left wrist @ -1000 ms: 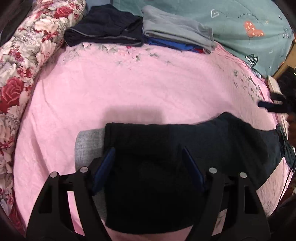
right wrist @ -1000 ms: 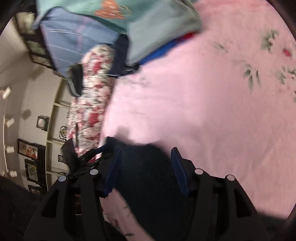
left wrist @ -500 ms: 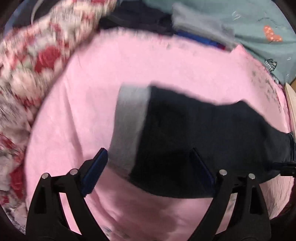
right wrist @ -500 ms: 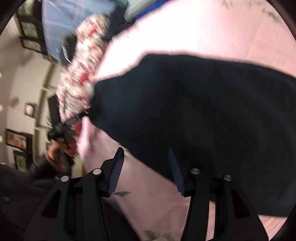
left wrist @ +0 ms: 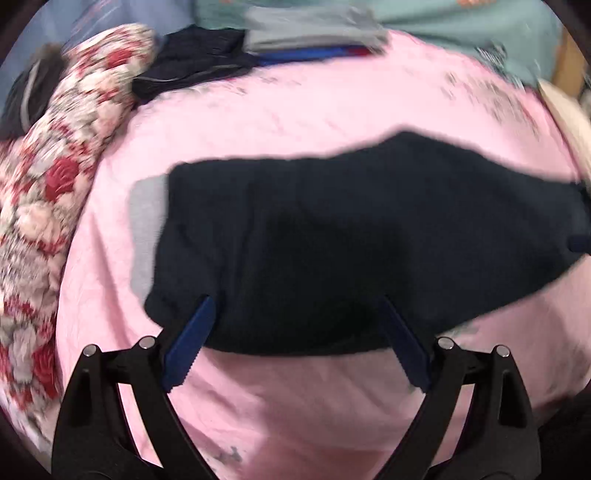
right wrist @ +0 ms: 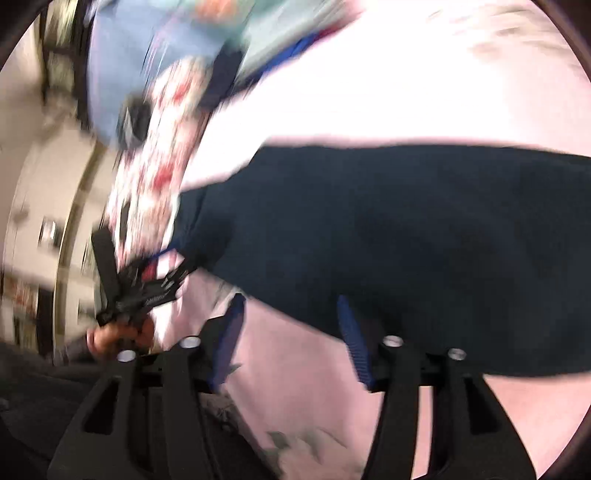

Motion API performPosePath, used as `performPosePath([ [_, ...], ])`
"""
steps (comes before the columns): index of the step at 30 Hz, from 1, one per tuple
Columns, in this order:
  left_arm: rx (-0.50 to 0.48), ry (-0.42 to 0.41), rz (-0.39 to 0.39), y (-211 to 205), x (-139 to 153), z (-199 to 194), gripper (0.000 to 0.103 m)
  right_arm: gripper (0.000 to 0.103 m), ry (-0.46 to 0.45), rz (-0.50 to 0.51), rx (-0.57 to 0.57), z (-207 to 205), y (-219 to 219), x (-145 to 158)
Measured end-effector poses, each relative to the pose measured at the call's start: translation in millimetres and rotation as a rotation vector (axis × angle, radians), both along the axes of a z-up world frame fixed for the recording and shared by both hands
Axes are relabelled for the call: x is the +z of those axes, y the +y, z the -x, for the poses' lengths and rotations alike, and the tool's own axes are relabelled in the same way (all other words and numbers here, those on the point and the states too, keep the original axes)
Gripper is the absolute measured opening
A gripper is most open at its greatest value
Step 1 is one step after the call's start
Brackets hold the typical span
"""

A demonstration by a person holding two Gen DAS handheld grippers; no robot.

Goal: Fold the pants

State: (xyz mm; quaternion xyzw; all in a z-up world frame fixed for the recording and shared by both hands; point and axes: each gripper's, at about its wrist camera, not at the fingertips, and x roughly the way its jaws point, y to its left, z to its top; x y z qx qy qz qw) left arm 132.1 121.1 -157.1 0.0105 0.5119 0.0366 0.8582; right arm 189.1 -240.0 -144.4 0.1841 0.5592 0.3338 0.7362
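**Dark pants spread flat on pink bedding**

Navy, soft-looking pants [left wrist: 332, 236] are laid lengthwise across a pink bedspread [left wrist: 295, 122], with a pale grey band [left wrist: 146, 229] exposed at one end. The left gripper [left wrist: 295, 332] is seen with its blue pads spread wide, nothing pinched. The right gripper [right wrist: 291, 332] has just been opening; its jaws stand apart, and no cloth is pressed. A floral quilt [left wrist: 55, 177] and folded clothes [left wrist: 306, 33] edge the bed.
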Motion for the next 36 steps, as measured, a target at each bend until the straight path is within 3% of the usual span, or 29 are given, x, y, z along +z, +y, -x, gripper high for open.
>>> performPosePath([
  [3,0.032,-0.044,0.069,-14.2,19.1,-8.9,0.091,0.059,-0.027,0.011,-0.255,3.8,-82.4,14.5],
  [5,0.004,-0.068,0.113,-34.4,27.3,-14.7,0.092,0.059,-0.056,0.05,-0.382,9.0,-127.6,19.1],
  [8,-0.098,-0.062,0.154,-90.2,26.5,-27.8,0.092,0.059,-0.094,0.089,-0.438,14.0,-161.2,17.1],
  [11,-0.171,-0.02,0.156,-134.6,17.2,-34.8,0.092,0.059,-0.144,0.177,-0.459,5.5,-161.7,11.9],
  [14,-0.225,-0.005,0.154,-171.5,18.7,-33.3,0.092,0.059,-0.241,0.28,-0.502,-17.7,-179.6,12.9],
  [20,-0.256,-0.011,0.089,-196.7,25.1,-17.0,0.092,0.045,-0.229,0.298,-0.404,-67.1,-217.4,-7.0],
  [25,-0.181,-0.005,0.075,-187.2,28.7,-12.0,0.092,0.045,-0.224,0.402,-0.275,-81.9,-208.0,-22.9],
  [29,-0.143,-0.003,0.063,-187.2,31.3,-10.9,0.092,0.044,-0.214,0.4,-0.232,-86.6,-209.5,-30.9],
  [31,-0.13,-0.003,0.06,-188.5,31.8,-9.1,0.092,0.033,-0.212,0.396,-0.211,-85.2,-210.8,-30.2],
  [33,-0.123,0.005,0.06,-190.9,30.6,-8.3,0.092,0.015,-0.212,0.389,-0.204,-83.7,-214.0,-27.0],
  [36,-0.123,0.017,0.058,-196.1,29.1,-8.5,0.092,0.011,-0.223,0.352,-0.213,-80.0,-222.1,-15.1],
])
